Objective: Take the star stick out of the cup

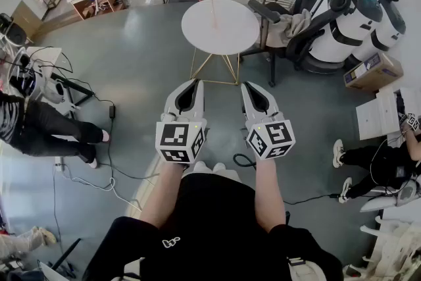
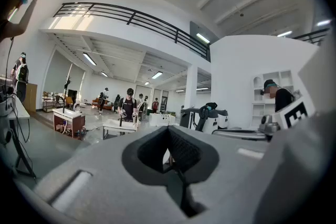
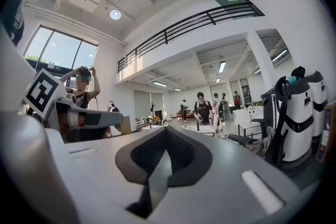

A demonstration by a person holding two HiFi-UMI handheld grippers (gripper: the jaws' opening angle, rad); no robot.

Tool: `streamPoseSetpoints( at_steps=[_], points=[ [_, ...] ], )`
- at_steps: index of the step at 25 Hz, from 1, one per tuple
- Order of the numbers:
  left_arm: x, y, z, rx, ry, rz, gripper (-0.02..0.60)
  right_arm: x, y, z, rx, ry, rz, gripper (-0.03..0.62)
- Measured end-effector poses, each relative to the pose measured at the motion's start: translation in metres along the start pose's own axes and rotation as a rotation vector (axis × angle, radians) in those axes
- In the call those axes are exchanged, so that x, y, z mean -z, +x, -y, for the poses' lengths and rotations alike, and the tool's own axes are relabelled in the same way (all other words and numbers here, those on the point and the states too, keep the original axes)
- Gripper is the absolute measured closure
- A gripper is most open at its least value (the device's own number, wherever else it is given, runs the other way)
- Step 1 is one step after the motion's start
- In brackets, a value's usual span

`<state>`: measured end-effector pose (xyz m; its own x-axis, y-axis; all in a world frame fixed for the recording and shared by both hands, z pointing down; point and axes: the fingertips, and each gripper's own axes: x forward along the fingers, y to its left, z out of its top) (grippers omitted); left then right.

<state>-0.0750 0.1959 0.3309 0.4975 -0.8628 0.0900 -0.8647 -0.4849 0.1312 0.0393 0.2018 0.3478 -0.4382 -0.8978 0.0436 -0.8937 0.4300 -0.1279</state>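
Note:
A round white table (image 1: 227, 36) on thin gold legs stands ahead of me in the head view. A thin pink stick (image 1: 213, 15) rises from its middle; the cup around it is too faint to make out. My left gripper (image 1: 197, 83) and right gripper (image 1: 245, 85) are held side by side above the floor, short of the table's near edge, both pointing at it. Both are shut with nothing between the jaws. The left gripper view shows the left gripper (image 2: 169, 129) with its jaws together, and the right gripper view shows the right gripper (image 3: 167, 131) the same way. Neither view shows the table.
A black office chair (image 1: 289, 33) with cloth on it stands just right of the table, with two white-and-black machines (image 1: 345, 23) and a cardboard box (image 1: 371, 69) beyond. Cables (image 1: 99, 116) trail over the floor at left. People sit at the left edge (image 1: 39, 131) and at the right edge (image 1: 375, 161).

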Motion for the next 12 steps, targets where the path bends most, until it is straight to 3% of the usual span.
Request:
streamPoseSetpoints(
  at_steps=[12],
  points=[
    [0.011, 0.009, 0.034, 0.002, -0.035, 0.004, 0.580, 0.007, -0.021, 0.024, -0.036, -0.002, -0.006, 0.588]
  ],
)
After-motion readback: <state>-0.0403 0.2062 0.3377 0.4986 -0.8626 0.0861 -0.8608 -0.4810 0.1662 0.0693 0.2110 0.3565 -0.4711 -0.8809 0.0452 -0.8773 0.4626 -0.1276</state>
